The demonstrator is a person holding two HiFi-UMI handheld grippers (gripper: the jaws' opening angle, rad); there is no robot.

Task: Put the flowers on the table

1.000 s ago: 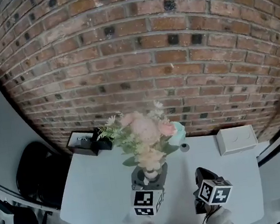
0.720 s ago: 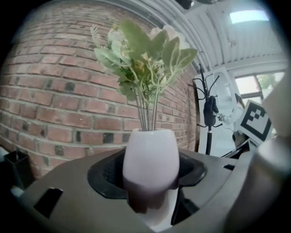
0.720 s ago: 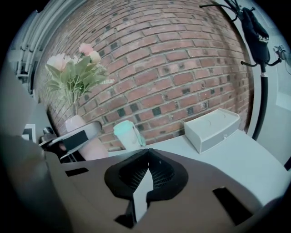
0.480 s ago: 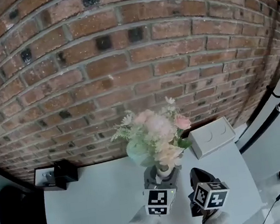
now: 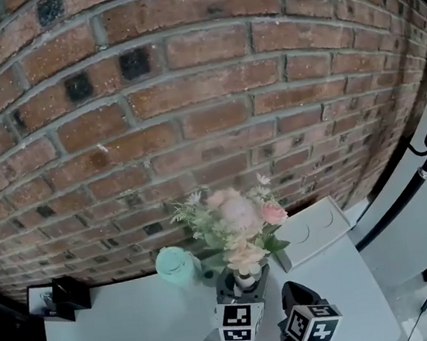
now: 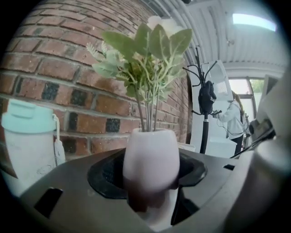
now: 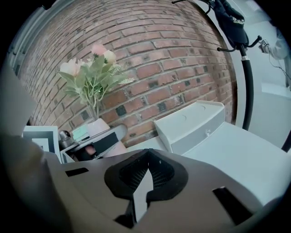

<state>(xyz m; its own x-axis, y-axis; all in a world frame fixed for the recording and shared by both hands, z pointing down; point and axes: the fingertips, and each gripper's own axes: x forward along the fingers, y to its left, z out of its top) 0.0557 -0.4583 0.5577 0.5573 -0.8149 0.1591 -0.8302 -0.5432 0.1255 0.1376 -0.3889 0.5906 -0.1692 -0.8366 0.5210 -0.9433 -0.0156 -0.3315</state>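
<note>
Left tongs (image 6: 150, 191) are pinching the white vase (image 6: 151, 152) of flowers (image 5: 235, 217) at the far side of the bench (image 5: 118, 334), by the brick wall (image 5: 187, 91). There's a mint cup (image 5: 178, 266) to its left and a white box (image 5: 315, 230) to its right. Right tongs (image 7: 146, 166) are pressed together and empty, just right of the vase.

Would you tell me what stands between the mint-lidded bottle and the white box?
The flowers in their white vase, gripped by the left gripper, stand between bottle and box; the head view shows it.
</note>
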